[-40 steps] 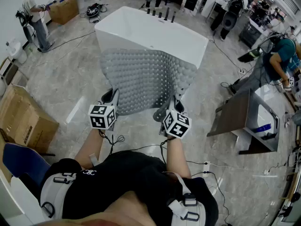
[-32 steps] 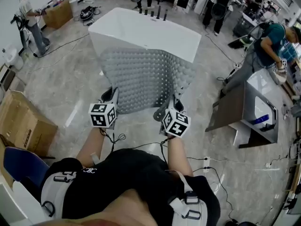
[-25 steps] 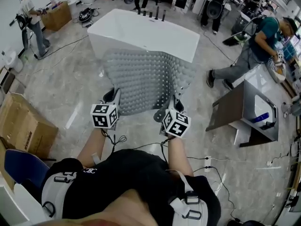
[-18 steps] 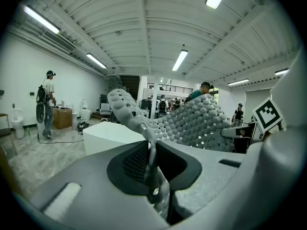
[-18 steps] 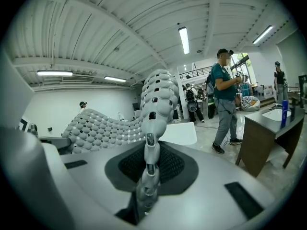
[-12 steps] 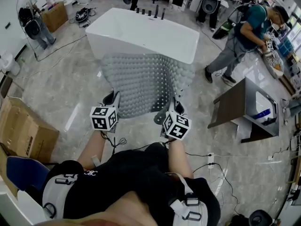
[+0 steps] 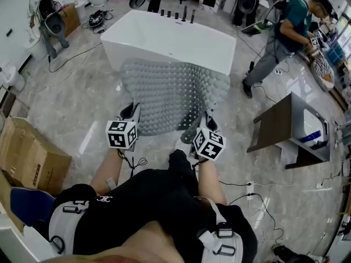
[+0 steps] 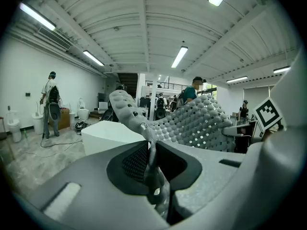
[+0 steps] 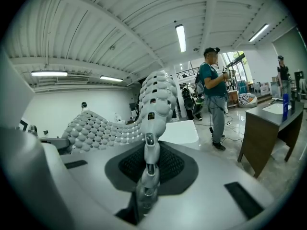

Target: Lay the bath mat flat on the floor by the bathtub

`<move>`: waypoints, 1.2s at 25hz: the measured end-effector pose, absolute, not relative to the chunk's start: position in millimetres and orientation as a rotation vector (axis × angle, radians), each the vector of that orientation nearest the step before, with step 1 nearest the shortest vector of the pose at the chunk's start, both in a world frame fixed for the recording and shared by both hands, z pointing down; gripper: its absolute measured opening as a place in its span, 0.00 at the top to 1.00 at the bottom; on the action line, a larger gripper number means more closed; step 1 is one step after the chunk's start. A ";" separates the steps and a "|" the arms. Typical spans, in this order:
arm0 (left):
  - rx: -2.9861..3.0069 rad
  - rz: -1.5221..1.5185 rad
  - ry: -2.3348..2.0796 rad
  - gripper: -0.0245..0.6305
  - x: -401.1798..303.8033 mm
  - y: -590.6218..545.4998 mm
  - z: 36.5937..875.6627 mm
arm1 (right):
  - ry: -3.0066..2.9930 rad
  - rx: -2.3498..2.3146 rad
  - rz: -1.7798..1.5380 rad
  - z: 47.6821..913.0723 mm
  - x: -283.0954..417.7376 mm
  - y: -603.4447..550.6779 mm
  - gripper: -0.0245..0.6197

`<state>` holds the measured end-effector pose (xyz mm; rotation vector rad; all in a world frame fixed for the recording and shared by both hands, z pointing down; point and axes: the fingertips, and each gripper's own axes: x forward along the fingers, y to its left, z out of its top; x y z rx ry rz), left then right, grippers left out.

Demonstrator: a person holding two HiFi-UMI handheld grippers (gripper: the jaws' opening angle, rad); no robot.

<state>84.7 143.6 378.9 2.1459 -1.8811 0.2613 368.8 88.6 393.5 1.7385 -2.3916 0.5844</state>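
Before the bathtub, fingers of the left gripper and right gripper clamp the bath mat, desk alongside.

Grey floor bears a white bathtub, a cardboard box, seemingly loose cables.

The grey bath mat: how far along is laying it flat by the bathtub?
Done: the left hand-held gripper and right hand-held gripper each clamp an edge of the grey bubbled rubber mat. In hand: it hangs spread before the white bathtub. Remaining: laying it on the grey marbled floor.
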 end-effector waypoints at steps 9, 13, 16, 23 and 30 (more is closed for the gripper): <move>2.123 0.304 -1.902 0.89 72.0 31.9 389.4 | -2.402 1.725 0.618 411.7 365.1 -22.9 0.90; 2.092 0.334 -1.906 0.89 70.3 -27.1 389.8 | -2.393 1.687 0.658 416.3 366.2 -82.7 0.90; 2.073 0.350 -1.909 0.89 71.5 -70.9 385.9 | -2.396 1.652 0.670 416.0 365.6 -126.3 0.90; 2.005 0.387 -1.923 0.89 69.9 -152.6 388.8 | -2.401 1.559 0.704 422.1 355.3 -217.2 0.90; 1.927 0.427 -1.964 0.89 66.7 -201.9 400.3 | -2.431 1.435 0.737 440.5 339.2 -281.3 0.90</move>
